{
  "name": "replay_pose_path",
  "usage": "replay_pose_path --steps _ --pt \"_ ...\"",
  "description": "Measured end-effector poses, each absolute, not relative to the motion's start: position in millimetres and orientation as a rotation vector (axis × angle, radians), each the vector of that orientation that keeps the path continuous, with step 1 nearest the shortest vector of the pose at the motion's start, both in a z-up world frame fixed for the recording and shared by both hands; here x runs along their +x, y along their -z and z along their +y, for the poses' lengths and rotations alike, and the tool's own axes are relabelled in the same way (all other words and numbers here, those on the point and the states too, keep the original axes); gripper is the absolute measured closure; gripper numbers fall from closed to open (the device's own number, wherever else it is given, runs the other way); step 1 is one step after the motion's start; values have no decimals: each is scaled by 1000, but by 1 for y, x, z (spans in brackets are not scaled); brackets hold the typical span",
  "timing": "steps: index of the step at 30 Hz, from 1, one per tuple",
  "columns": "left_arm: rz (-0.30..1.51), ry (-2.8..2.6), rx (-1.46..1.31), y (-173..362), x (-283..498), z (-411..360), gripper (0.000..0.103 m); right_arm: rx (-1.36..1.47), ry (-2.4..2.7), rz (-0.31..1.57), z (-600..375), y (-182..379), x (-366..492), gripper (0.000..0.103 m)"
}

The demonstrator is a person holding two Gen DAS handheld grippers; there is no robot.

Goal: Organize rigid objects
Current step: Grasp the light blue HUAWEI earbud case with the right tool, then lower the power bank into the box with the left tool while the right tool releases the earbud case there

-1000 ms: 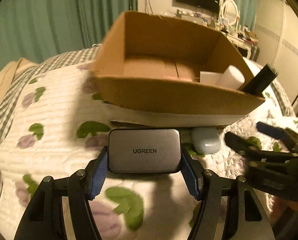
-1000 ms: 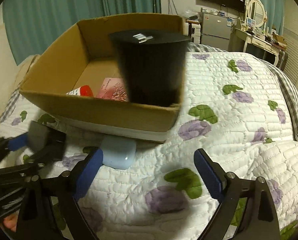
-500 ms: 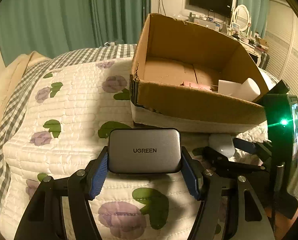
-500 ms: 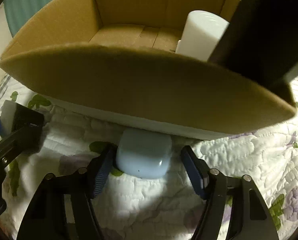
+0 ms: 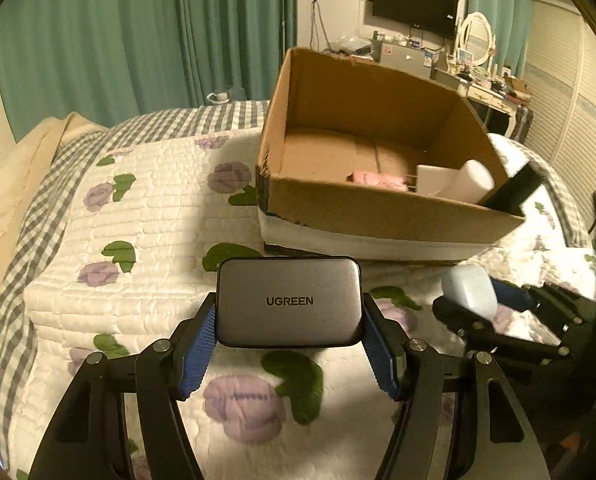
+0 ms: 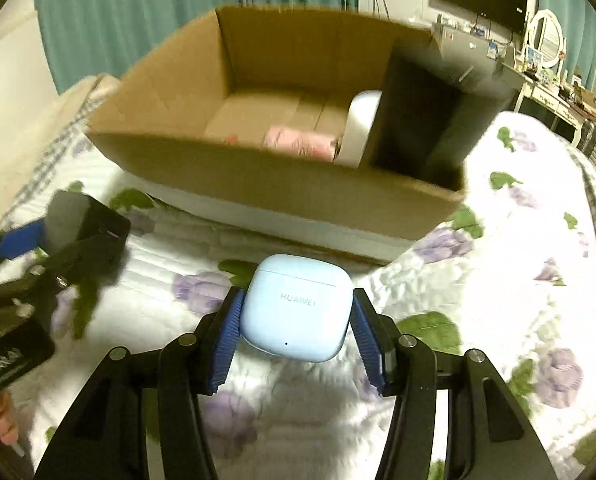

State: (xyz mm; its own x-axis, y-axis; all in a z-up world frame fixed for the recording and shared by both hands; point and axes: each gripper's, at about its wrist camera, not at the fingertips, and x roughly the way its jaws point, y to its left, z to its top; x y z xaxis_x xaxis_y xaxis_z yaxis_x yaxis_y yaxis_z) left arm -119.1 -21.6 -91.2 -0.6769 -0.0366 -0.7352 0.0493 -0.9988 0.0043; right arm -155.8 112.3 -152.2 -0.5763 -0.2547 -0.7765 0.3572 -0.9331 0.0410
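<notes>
Fingers [image 5: 196, 354] of the left gripper [image 5: 290, 354] clamp the grey UGREEN charger [image 5: 289, 302], held above the quilted bed [image 5: 146, 216]. Over on the right, the right gripper [image 6: 298, 340] pinches the blue HUAWEI earbud case [image 6: 298, 306], near the cardboard box [image 6: 258, 178]. Inside sit a white block [image 5: 453, 180], a pink packet [image 5: 373, 180] and a black box [image 6: 417, 120] — so partly packed, I'd say; these two are left.

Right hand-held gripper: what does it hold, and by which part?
The right hand-held gripper holds the blue Huawei earbud case, clamped by its two opposite sides.
</notes>
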Motion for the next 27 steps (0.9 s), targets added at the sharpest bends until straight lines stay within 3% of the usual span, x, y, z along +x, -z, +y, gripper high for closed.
replay_pose_path --steps 15,22,27 --pt "41 2981 1065 0 -93 3 36 873 2601 185 144 13 -128 50" --pt "-1 3004 979 -33 -132 11 36 759 2614 215 148 -32 -159 50" --pt "-59 3012 964 -35 -172 19 36 748 2614 211 145 -33 -190 50"
